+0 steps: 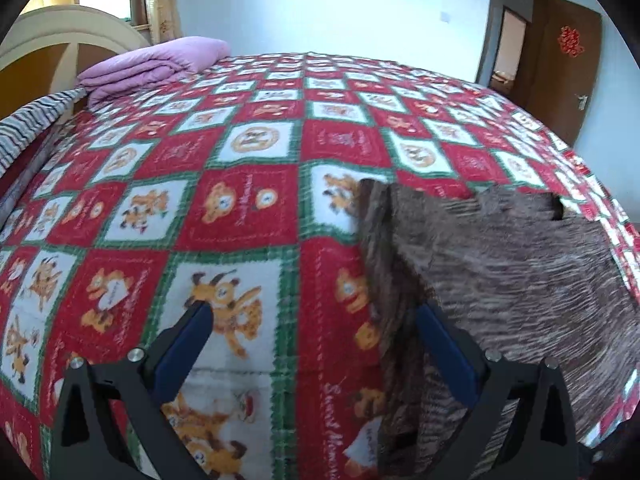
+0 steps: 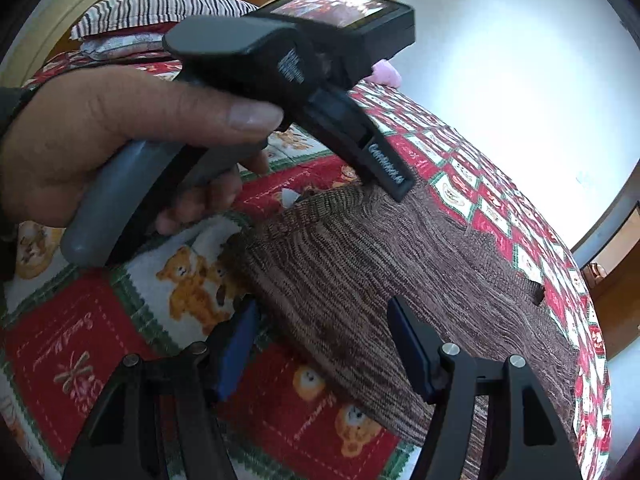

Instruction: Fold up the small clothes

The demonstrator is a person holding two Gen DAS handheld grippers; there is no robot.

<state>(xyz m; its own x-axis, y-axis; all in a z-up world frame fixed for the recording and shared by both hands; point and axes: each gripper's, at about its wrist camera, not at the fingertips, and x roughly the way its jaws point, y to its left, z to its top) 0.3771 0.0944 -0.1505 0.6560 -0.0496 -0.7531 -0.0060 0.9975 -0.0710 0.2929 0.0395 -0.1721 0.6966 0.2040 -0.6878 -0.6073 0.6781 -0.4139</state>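
A brown knit garment (image 1: 520, 272) lies flat on the red, green and white bear-print bedspread (image 1: 240, 160), its left edge folded up in a ridge. My left gripper (image 1: 312, 316) is open wide, and its right finger (image 1: 436, 336) sits against that folded edge. In the right wrist view the garment (image 2: 380, 248) stretches away to the right. My right gripper (image 2: 324, 320) hovers open over the near edge, with the cloth below the gap and the pads apart from it. A hand (image 2: 100, 132) holds the left gripper, one of whose fingers (image 2: 386, 170) touches the garment's far edge.
A folded purple quilt (image 1: 160, 68) and a striped pillow (image 1: 32, 120) lie by the cream headboard (image 1: 60, 36). The bedspread (image 2: 80, 340) drops off at the bed's right side, near a brown door (image 1: 560, 80).
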